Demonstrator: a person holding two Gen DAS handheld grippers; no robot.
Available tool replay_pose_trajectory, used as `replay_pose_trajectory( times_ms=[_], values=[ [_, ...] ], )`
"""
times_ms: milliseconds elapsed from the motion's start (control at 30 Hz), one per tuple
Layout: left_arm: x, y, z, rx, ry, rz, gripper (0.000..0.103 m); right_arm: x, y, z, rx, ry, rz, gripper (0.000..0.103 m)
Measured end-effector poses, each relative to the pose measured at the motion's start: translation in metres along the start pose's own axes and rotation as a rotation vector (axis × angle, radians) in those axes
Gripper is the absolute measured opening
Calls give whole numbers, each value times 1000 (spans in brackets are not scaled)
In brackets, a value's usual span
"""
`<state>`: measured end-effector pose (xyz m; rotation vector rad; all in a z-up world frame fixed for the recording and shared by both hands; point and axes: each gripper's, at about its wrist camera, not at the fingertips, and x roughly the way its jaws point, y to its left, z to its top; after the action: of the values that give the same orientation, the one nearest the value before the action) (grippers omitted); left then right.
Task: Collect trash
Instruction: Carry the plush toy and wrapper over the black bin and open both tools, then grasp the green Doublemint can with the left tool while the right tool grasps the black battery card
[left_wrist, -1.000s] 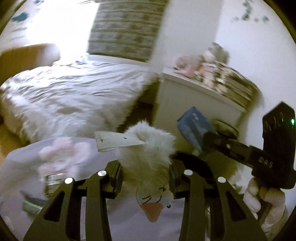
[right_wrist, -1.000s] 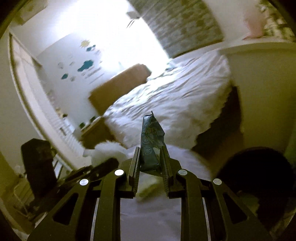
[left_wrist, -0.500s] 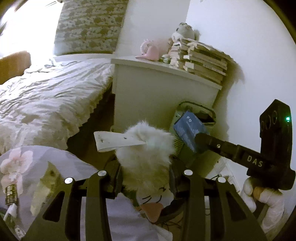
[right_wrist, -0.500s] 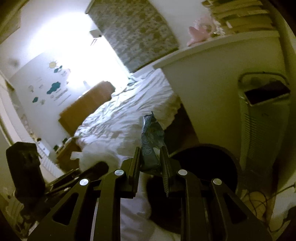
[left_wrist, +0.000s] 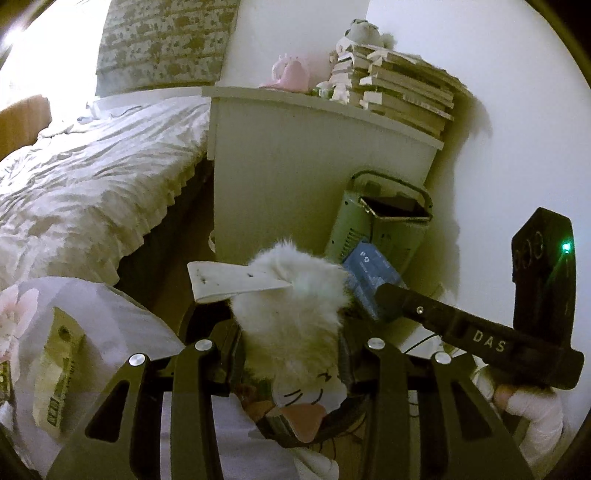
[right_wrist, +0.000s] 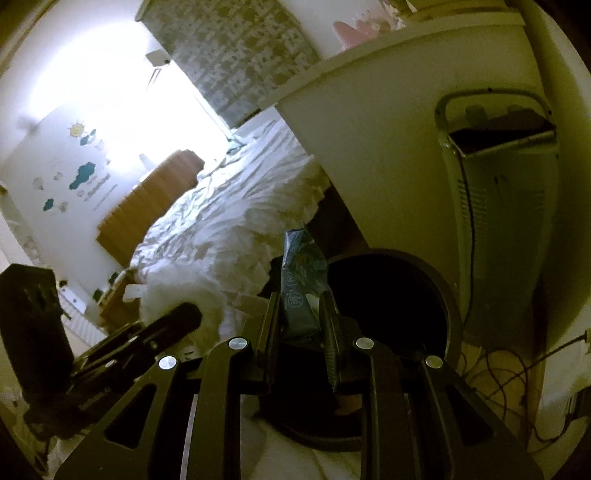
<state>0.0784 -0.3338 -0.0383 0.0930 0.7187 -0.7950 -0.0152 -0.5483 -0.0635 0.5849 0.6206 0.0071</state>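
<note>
Behind the left gripper (left_wrist: 288, 354) lies a white bed (left_wrist: 85, 177); just ahead of the right gripper (right_wrist: 301, 325) stands a dark round bin (right_wrist: 424, 288). Left fingers are clamped on a fluffy white toy (left_wrist: 291, 306). Right fingers are clamped on a blue wrapper (right_wrist: 301, 284), upright between them, near the bin's rim.

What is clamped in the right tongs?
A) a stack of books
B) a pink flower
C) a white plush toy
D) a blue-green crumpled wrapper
D: in the right wrist view the right tongs are shut on a blue-green crumpled wrapper, above the dark round bin; the white plush toy is in the left tongs.
</note>
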Motion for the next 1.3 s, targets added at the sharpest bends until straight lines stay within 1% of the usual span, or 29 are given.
replay_pose_trajectory(
  times_ms=[333, 467, 567, 600, 633, 667, 700, 733, 800, 933, 1067, 1100, 1133, 1167, 1267, 1300],
  values=[
    [15, -7, -3, 6, 28, -2, 40, 8, -9, -3, 32, 32, -19, 22],
    [16, -10, -1, 15, 26, -4, 43, 9, -11, -5, 48, 41, -28, 22],
    [14, -11, 0, 12, 20, -1, 53, 7, -13, -5, 68, 42, -45, 24],
    [14, -12, 1, 13, 20, -1, 60, 6, -12, -6, 74, 42, -47, 31],
    [12, -13, 1, 15, 13, 2, 67, 5, -12, -6, 80, 37, -51, 36],
    [11, -13, 2, 17, 7, 5, 71, 3, -12, -6, 91, 27, -57, 48],
    [8, -14, 2, 20, -1, 11, 75, 2, -14, -6, 97, 22, -57, 53],
    [6, -15, 3, 24, -8, 15, 78, 1, -14, -5, 100, 20, -56, 53],
    [2, -15, 4, 27, -16, 17, 80, 0, -12, -5, 93, 19, -60, 53],
    [-9, -13, 5, 25, -34, 25, 81, -1, -5, -6, 84, 19, -55, 53],
    [-23, -1, 3, 9, -51, 50, 82, 2, 7, -5, 63, 30, -46, 53],
    [-27, 2, 2, 5, -55, 58, 85, 4, 12, -6, 55, 35, -42, 53],
    [-32, 8, 0, -3, -62, 74, 91, 6, 17, -7, 46, 42, -38, 53],
    [-38, 14, -3, -13, -73, 90, 92, 7, 22, -8, 39, 47, -34, 53],
    [-56, 41, -12, -55, -87, 141, 92, 18, 44, -10, 0, 74, -14, 53],
    [-63, 56, -17, -80, -90, 166, 92, 21, 52, -11, -13, 84, -6, 53]
  ],
)
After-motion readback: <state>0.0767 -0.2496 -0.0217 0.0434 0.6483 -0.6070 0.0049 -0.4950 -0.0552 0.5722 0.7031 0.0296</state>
